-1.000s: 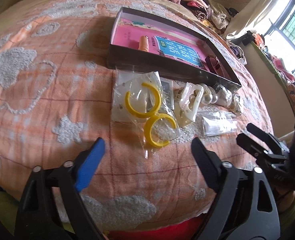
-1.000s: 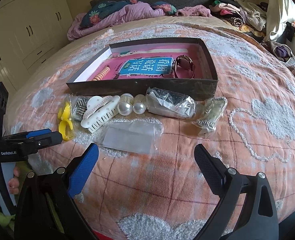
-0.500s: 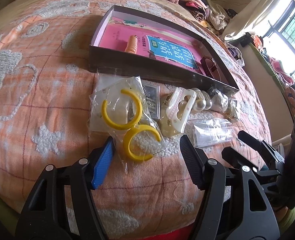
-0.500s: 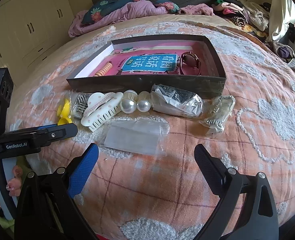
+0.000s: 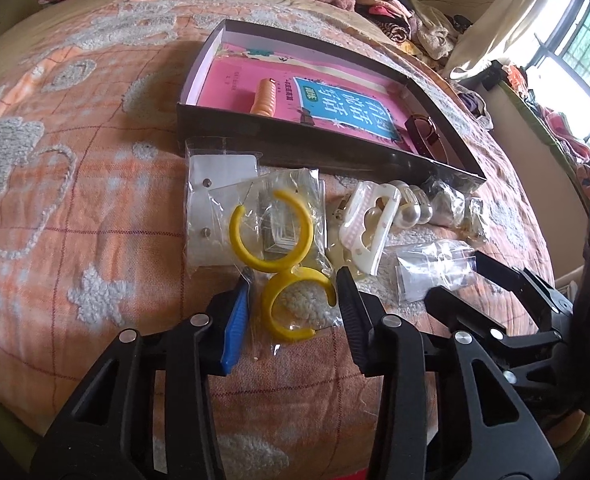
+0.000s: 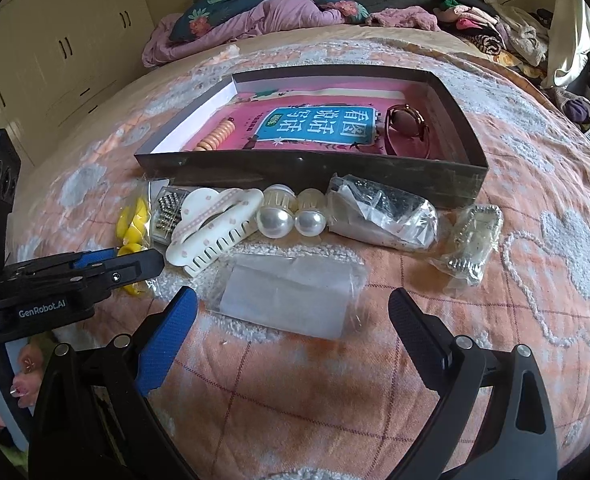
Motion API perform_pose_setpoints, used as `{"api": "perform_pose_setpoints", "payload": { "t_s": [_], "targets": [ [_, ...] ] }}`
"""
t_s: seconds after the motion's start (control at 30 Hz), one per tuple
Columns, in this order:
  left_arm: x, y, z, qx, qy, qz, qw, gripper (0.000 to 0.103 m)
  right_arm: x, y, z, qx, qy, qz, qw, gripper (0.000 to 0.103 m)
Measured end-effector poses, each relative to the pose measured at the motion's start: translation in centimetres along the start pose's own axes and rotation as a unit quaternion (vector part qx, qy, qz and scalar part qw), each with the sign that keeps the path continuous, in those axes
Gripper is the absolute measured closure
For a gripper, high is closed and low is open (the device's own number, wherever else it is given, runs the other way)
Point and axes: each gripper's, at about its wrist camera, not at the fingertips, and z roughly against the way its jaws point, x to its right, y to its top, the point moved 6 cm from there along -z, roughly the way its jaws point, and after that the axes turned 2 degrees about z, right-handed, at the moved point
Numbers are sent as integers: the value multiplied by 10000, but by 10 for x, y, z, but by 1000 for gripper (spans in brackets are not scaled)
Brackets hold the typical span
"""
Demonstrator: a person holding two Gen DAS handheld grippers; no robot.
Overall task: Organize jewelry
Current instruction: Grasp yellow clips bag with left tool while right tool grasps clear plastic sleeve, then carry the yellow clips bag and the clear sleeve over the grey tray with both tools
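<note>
A clear bag with two yellow hoop earrings [image 5: 283, 268] lies on the orange bedspread in front of a dark shallow box [image 5: 319, 152]. My left gripper [image 5: 295, 300] is open, its fingers on either side of the nearer yellow hoop [image 5: 291, 328]. It also shows in the right wrist view [image 6: 127, 264]. My right gripper [image 6: 291, 320] is open and empty, just in front of a flat clear packet [image 6: 291, 296]. A white claw clip [image 6: 211, 228], two pearl pieces [image 6: 291, 220] and bagged silver items [image 6: 383, 216] lie along the box front.
The box [image 6: 307, 170] holds a pink book [image 6: 319, 128], an orange beaded piece [image 6: 215, 140] and sunglasses [image 6: 407, 128]. A small bagged silver clip [image 6: 471, 244] lies at the right. Clothes are piled at the head of the bed [image 6: 255, 20].
My left gripper has moved forward and narrowed, so its fingers now flank the nearer yellow hoop. My right gripper has edged forward toward the clear packet.
</note>
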Motion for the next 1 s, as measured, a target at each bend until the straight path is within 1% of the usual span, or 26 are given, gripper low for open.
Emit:
{"api": "perform_pose_setpoints", "payload": {
  "t_s": [0.13, 0.2, 0.3, 0.33, 0.37, 0.47, 0.63, 1.0],
  "targets": [
    [0, -2, 5, 47, 25, -108, 9999, 71, -7, 2, -13, -88, -17, 104, 9999, 7],
    [-1, -3, 7, 32, -11, -86, 10000, 72, -9, 1, -19, -147, -11, 109, 9998, 7],
    [-2, -4, 11, 80, 18, -121, 9999, 72, -9, 1, -26, -151, -90, 174, 9997, 8],
    [-2, -3, 12, 101, 22, -129, 9999, 72, -9, 1, -28, -138, -129, 223, 9996, 10],
    [-2, -3, 14, 113, 21, -136, 9998, 72, -9, 1, -29, -130, -155, 262, 9995, 16],
    [-1, -2, 18, 170, 42, -193, 9997, 72, -8, 0, -29, -76, -144, 320, 9994, 18],
    [4, 0, 24, 272, 64, -268, 9992, 72, -5, 0, -13, 69, -12, 246, 9997, 19],
    [9, 8, 47, 572, 126, -362, 9976, 72, 4, 4, 36, 488, 108, 6, 9987, 19]
  ]
}}
